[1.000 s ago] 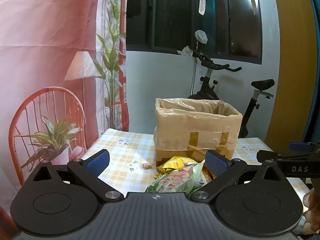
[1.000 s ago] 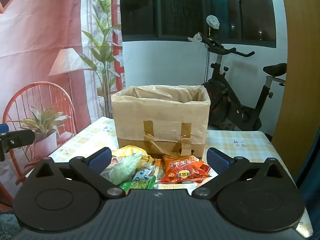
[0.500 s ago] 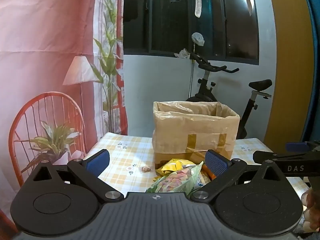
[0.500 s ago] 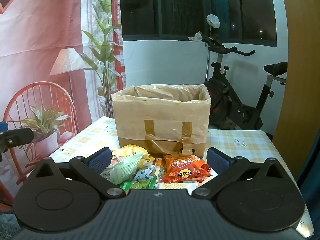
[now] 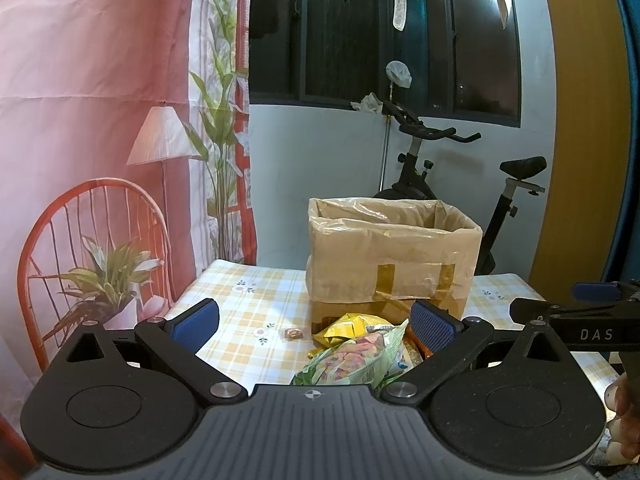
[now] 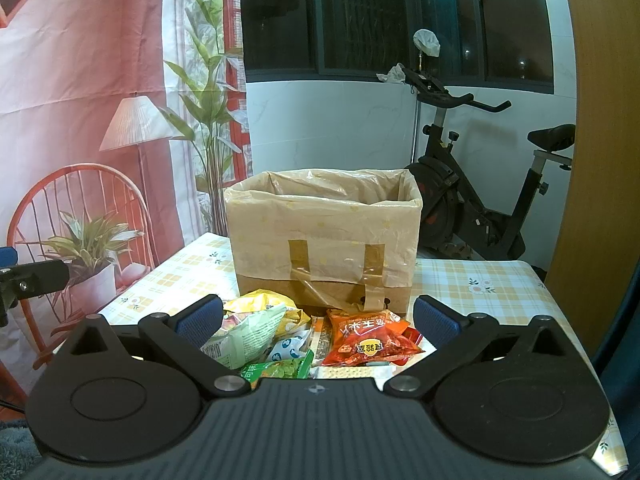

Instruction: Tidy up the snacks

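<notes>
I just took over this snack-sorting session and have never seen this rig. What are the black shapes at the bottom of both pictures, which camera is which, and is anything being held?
No robot here: a person carries a hand-held gripper in each hand, each with a fisheye camera looking along its two blue-padded fingers. The black shapes are the gripper bodies.

One picture is from the left hand-held gripper, the other from the right hand-held gripper. Both are open and hold nothing.

On the checked tablecloth stands a cardboard box lined with a plastic bag. In front of it lies a pile of snack packets, including a red packet, a yellow one and a green one. A small wrapped sweet lies apart, to the pile's left.
</notes>
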The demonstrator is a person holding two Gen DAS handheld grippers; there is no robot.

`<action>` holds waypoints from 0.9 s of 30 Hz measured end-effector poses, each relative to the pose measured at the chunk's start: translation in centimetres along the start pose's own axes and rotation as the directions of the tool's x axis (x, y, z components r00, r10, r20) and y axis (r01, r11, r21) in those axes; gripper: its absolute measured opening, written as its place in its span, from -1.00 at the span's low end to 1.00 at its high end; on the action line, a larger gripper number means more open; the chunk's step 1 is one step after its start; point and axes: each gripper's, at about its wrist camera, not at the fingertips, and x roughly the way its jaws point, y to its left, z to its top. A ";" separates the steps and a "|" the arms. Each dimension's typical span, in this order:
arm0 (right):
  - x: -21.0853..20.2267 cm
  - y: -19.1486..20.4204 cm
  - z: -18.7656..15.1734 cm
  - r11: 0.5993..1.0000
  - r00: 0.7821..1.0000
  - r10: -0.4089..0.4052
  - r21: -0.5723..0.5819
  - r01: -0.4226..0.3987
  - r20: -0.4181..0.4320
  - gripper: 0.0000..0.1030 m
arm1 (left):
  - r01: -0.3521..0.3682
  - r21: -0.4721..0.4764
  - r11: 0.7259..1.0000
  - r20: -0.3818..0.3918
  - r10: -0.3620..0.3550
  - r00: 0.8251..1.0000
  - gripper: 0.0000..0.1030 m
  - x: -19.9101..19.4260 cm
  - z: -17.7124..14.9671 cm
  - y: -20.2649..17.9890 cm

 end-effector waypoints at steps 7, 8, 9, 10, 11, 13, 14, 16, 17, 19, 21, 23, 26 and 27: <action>0.0 0.0 0.1 1.000 1.000 0.001 0.000 -0.001 0.000 1.00 | -0.001 -0.003 1.000 -0.001 0.001 1.000 0.99 0.0 -0.1 0.0; -0.1 0.0 0.2 1.000 1.000 0.000 0.000 0.000 0.000 1.00 | -0.001 -0.003 1.000 -0.001 0.001 1.000 0.99 0.0 -0.1 0.0; 0.0 0.0 0.1 1.000 1.000 0.000 0.000 0.000 0.000 1.00 | -0.001 -0.003 1.000 -0.001 0.001 1.000 0.99 0.0 -0.1 0.0; 0.0 0.0 0.2 1.000 1.000 0.001 0.001 -0.001 0.000 1.00 | -0.001 -0.003 1.000 -0.001 0.001 1.000 0.99 0.0 -0.1 0.0; 0.0 0.0 0.2 1.000 1.000 0.001 0.001 -0.001 -0.001 1.00 | -0.001 -0.003 1.000 -0.001 0.001 1.000 0.99 0.0 -0.1 0.0; 0.0 0.0 0.2 1.000 1.000 0.000 0.001 0.000 -0.001 1.00 | -0.001 -0.003 1.000 -0.001 0.001 1.000 0.99 0.1 -0.1 0.0; 0.0 0.0 0.2 1.000 1.000 0.001 0.002 -0.001 -0.001 1.00 | -0.001 -0.004 1.000 -0.002 0.001 1.000 0.99 0.0 -0.1 0.0; -0.1 0.0 0.2 1.000 1.000 0.001 0.001 -0.001 0.000 1.00 | -0.001 -0.005 1.000 -0.004 0.001 1.000 0.99 0.1 -0.1 0.1; 0.0 0.0 0.2 1.000 1.000 0.001 0.001 -0.001 0.000 1.00 | -0.001 -0.006 1.000 -0.005 0.001 1.000 0.99 0.2 -0.1 0.1; 0.0 0.0 0.2 1.000 1.000 0.001 0.001 -0.001 0.000 1.00 | -0.001 -0.006 1.000 -0.005 0.001 1.000 0.99 0.1 -0.1 0.1; 0.0 -0.1 0.1 1.000 1.000 0.001 0.002 -0.001 -0.001 1.00 | -0.001 -0.006 1.000 -0.005 0.001 1.000 0.99 0.2 -0.1 0.1; 0.0 -0.1 0.2 1.000 1.000 0.001 0.002 -0.001 0.000 1.00 | -0.001 -0.006 1.000 -0.005 0.001 1.000 0.99 0.2 -0.1 0.1; 0.0 -0.1 0.1 1.000 1.000 0.001 0.002 -0.001 -0.001 1.00 | -0.001 -0.006 1.000 -0.007 0.001 1.000 0.99 0.1 -0.1 0.2; 0.0 -0.1 0.1 1.000 1.000 0.002 0.002 -0.002 -0.001 1.00 | 0.000 -0.007 1.000 -0.008 0.000 1.000 0.99 0.1 -0.1 0.2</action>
